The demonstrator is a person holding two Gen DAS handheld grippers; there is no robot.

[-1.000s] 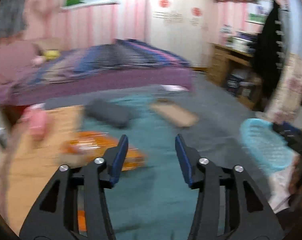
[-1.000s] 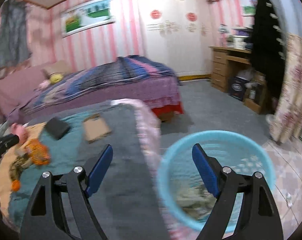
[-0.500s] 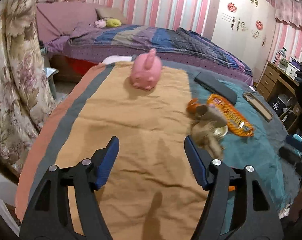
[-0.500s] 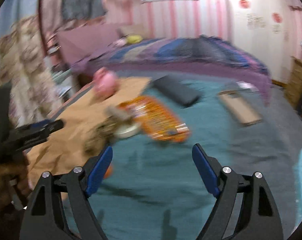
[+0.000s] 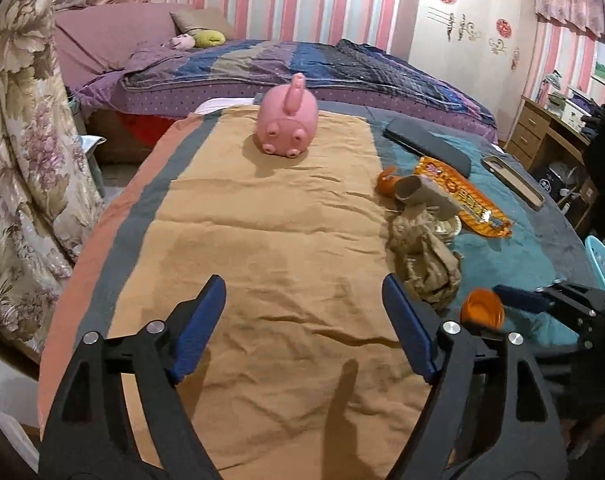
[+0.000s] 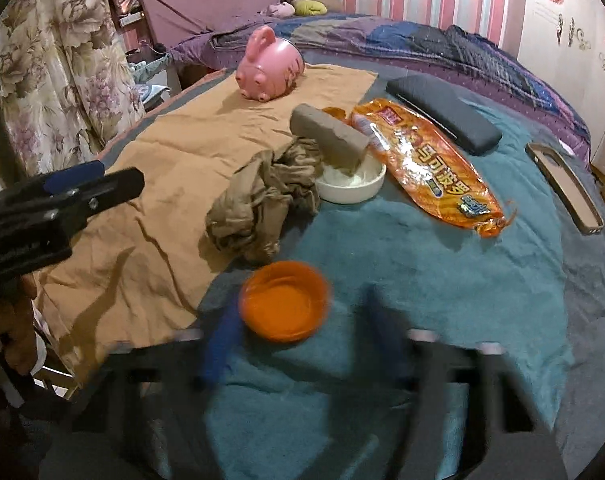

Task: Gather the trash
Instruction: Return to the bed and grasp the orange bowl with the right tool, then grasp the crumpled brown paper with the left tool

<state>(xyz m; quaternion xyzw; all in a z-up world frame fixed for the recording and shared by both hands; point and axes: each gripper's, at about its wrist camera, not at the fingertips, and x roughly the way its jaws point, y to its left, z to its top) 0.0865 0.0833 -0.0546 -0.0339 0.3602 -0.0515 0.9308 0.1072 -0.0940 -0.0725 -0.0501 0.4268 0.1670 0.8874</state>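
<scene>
- Left claw (image 5: 302, 328): blue pads wide apart, nothing between them, above the tan cloth (image 5: 262, 240) on the surface.
- Right claw (image 6: 298, 344): heavily motion-blurred in its own view; blue pads look spread to either side of the small orange plastic bowl (image 6: 284, 306), but can't tell whether they touch it.
- Orange bowl sits on the teal blanket (image 6: 422, 280) at the near edge of the tan cloth; in the left view it shows at right (image 5: 483, 313), just beside the right claw's tips.
- Trash cluster just beyond the bowl: crumpled brown paper wad (image 6: 262, 204), grey cardboard tube (image 6: 330, 140) leaning into a white round dish (image 6: 352, 186), orange printed snack wrapper (image 6: 426, 164) to the right of them.
- Pink plastic piggy bank (image 6: 270, 70) at the far end of the tan cloth.
- Dark grey oblong case (image 6: 442, 114) far right, behind the wrapper; flat brown-rimmed tray (image 6: 564, 188) further right.
- Striped purple bed (image 5: 302, 64) beyond the surface.
</scene>
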